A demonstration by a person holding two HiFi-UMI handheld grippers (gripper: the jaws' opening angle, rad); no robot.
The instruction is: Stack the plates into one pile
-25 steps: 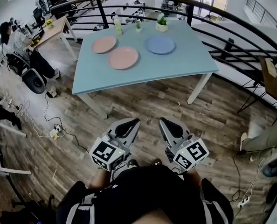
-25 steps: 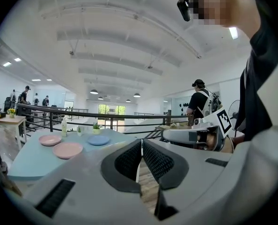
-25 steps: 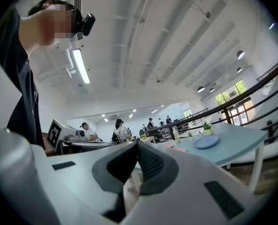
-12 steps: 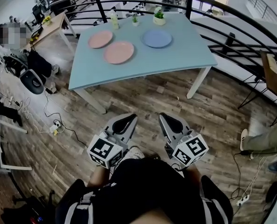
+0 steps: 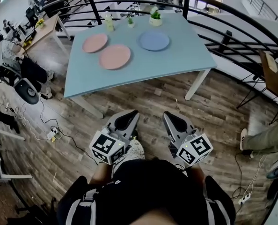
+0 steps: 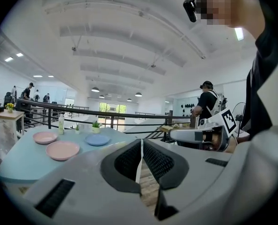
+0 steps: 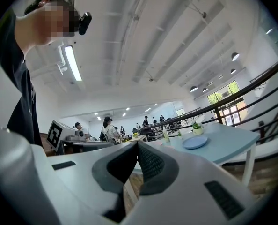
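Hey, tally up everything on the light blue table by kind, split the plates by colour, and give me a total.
Pink plates: 2
Blue plates: 1
Potted plants: 2
Bottles: 1
Total: 6

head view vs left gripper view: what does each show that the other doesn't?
Head view only: the table legs, cables on the floor, and the left gripper from above with its marker cube.
Left gripper view only: ceiling lights, and a straight look along that gripper's jaws, together on nothing.
Both: the table, far pink plate, near pink plate, blue plate, right gripper.
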